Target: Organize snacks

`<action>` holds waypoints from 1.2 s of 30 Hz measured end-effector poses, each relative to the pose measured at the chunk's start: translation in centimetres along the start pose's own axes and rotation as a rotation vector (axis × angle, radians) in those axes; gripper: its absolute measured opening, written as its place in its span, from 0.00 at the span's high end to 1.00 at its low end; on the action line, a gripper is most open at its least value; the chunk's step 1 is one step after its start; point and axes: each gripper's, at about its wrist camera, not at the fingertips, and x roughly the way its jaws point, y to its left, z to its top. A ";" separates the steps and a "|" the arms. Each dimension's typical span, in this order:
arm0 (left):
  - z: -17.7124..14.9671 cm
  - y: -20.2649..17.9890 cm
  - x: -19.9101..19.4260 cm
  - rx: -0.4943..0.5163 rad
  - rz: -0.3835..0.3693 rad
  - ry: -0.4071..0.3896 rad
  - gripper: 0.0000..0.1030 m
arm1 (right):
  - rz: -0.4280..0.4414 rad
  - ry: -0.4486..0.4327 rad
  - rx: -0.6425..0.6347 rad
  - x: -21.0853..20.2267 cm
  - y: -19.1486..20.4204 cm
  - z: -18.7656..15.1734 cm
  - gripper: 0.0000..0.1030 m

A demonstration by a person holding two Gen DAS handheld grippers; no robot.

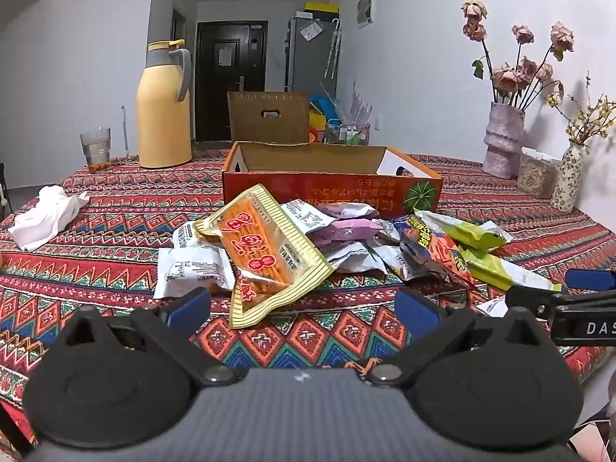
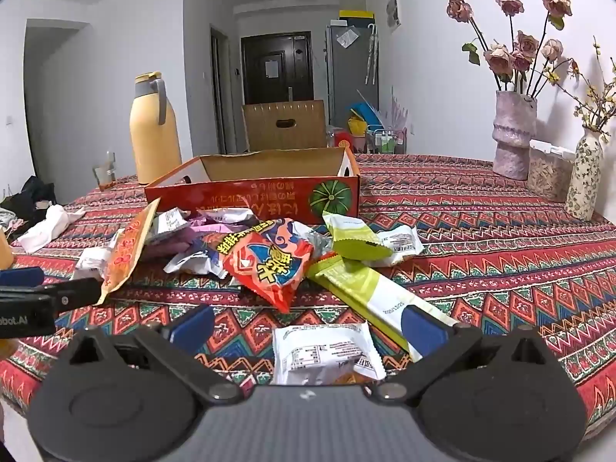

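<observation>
A loose pile of snack packets (image 1: 308, 246) lies in the middle of the bench (image 1: 115, 231), on a bright patterned cloth, just in front of an open red cardboard box (image 1: 331, 188) that looks empty from my low angle. Nearest my left claw (image 1: 304, 308) is a long yellow-and-orange packet (image 1: 265, 254), propped on the pile with its lower end toward me. My left claw is spread wide and holds nothing. My right claw (image 2: 308, 327) is also spread wide and empty; a small white packet (image 2: 323, 350) lies flat between its fingers, with a long green packet (image 2: 358, 285) just beside it and a red packet (image 2: 269, 261) further in.

I judge the sorting has not begun. To do it well, I would close on one packet at a time, gripping a sealed edge rather than the crushable middle, and carry it over the box wall.

Behind stand a yellow thermos jug (image 1: 163, 107), a glass (image 1: 95, 148) and vases of dried flowers (image 1: 504, 138).
</observation>
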 end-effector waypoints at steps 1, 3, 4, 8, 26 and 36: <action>0.0 0.0 0.0 0.000 0.000 0.000 0.00 | 0.000 0.001 -0.001 0.0 0.0 0.0 0.00; 0.0 -0.1 -0.1 -0.001 -0.001 -0.001 0.00 | 0.000 0.003 -0.001 0.1 0.0 -0.1 0.00; 0.0 -0.1 -0.1 -0.002 -0.001 -0.001 0.00 | 0.000 0.005 -0.003 0.2 0.1 -0.1 0.00; -0.1 0.0 -0.1 -0.006 -0.003 -0.002 0.00 | 0.004 0.010 -0.005 0.2 0.1 -0.2 0.00; -0.3 0.0 -0.3 -0.013 -0.011 -0.005 0.00 | 0.006 0.015 -0.008 0.4 0.3 -0.4 0.00; -0.4 0.1 0.1 -0.024 -0.015 0.004 0.00 | 0.007 0.021 -0.004 0.7 0.1 -0.5 0.00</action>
